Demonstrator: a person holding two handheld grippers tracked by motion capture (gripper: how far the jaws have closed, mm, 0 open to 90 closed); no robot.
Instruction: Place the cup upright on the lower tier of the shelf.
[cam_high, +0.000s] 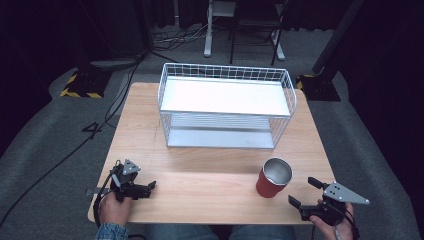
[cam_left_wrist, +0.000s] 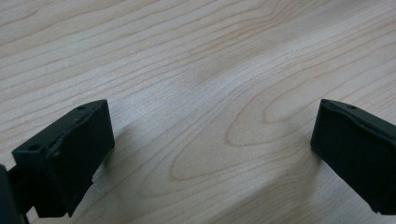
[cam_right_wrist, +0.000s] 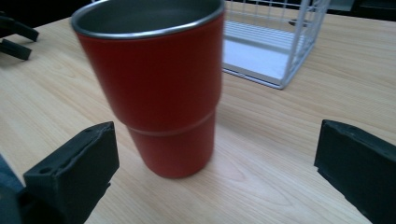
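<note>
While the red cup (cam_high: 273, 178) stood upright on the tabletop (cam_high: 210, 187), near the front right edge, the right claw (cam_high: 306, 193) was spread wide just beside it, not touching. Well apart at front left, the left claw (cam_high: 150, 186) was spread, empty.

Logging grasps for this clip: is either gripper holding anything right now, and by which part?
Nothing is held. The right gripper is open, with the red cup standing free on the table ahead of it; the left gripper is open over bare wood.
</note>
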